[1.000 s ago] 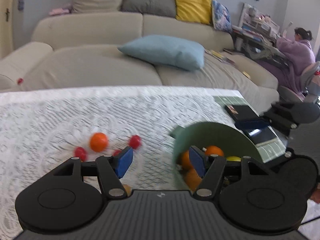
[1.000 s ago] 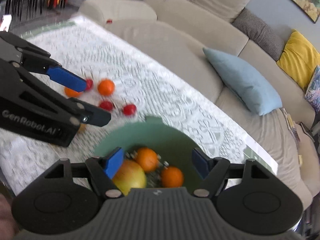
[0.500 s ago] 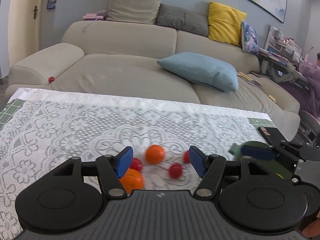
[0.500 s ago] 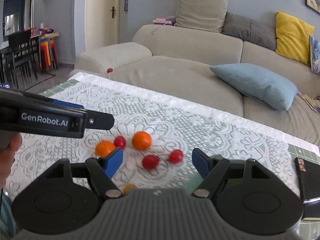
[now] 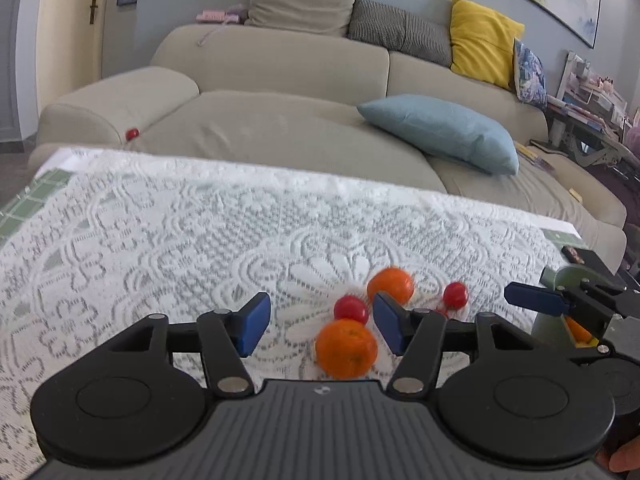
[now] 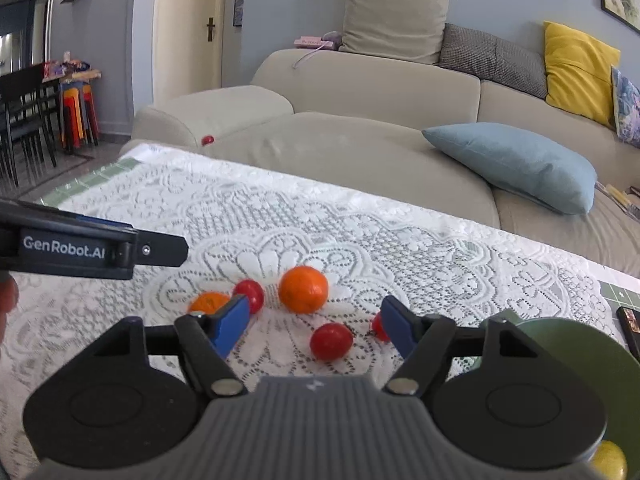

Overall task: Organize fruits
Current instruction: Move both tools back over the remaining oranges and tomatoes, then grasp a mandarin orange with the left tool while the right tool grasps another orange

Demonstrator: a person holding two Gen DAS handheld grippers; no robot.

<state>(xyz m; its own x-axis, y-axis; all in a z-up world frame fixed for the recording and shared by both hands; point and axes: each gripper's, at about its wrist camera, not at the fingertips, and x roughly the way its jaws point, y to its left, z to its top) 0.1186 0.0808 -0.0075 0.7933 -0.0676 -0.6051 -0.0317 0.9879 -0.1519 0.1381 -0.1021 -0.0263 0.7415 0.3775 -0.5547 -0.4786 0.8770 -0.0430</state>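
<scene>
after leaving the green bowl (image 6: 592, 364), now low over the loose fruit to the left of it. means starting a fresh pick, not dropping one in.

closest in the left view: left claw (image 5: 320, 328), spread but closing, with the near orange (image 5: 346, 348) between the pads, not pinched yet. closest in the right view: right claw (image 6: 315, 327), also spread and closing, around a red tomato (image 6: 331, 341), just left of the bowl, not squeezed yet.

a bit farther back, left of the bowl: another tomato (image 6: 249, 294) and the far orange (image 6: 303, 289), side by side on the lace cloth (image 6: 360, 220).

round all over, so no long side and no way of pointing to line up with. stem ends too blurry to tell.

farthest back, behind the bowl: the sofa (image 6: 360, 148), with one small red ball (image 6: 207, 140) on it.
</scene>
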